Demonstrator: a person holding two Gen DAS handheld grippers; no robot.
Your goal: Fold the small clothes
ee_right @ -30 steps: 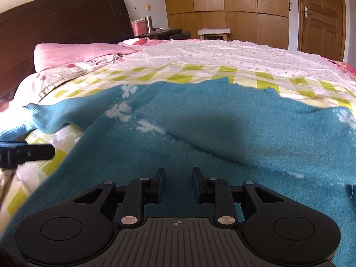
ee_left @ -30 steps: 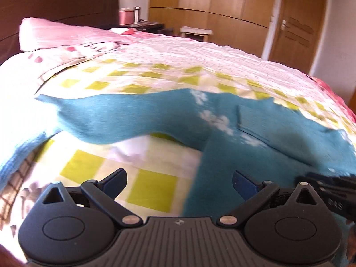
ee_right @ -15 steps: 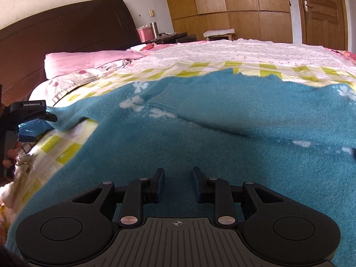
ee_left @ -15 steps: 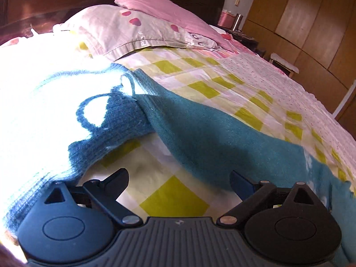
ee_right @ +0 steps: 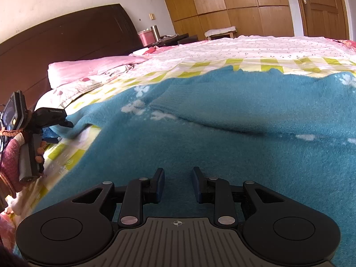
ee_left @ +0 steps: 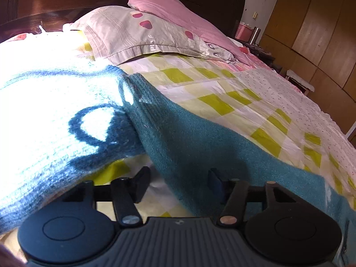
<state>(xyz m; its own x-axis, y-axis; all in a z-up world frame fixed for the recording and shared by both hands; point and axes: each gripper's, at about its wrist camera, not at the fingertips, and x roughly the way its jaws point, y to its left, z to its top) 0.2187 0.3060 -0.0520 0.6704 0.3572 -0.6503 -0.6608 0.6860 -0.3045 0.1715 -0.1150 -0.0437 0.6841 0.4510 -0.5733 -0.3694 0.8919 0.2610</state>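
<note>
Bedroom, wooden wardrobe (ee_right: 233,4) behind; bed (ee_left: 222,102) with checked quilt carries the teal sweater (ee_right: 222,138). Left gripper (ee_left: 178,184) jaws closing around the sleeve edge lying between them; should bite fully before lifting. Right gripper (ee_right: 178,183) jaws narrowly apart over sweater body, seemingly pinching nothing.

The left gripper (ee_left: 178,183) points steeply downward, its jaws closing. The right gripper (ee_right: 178,183) angles downward, jaws narrowly parted.
</note>
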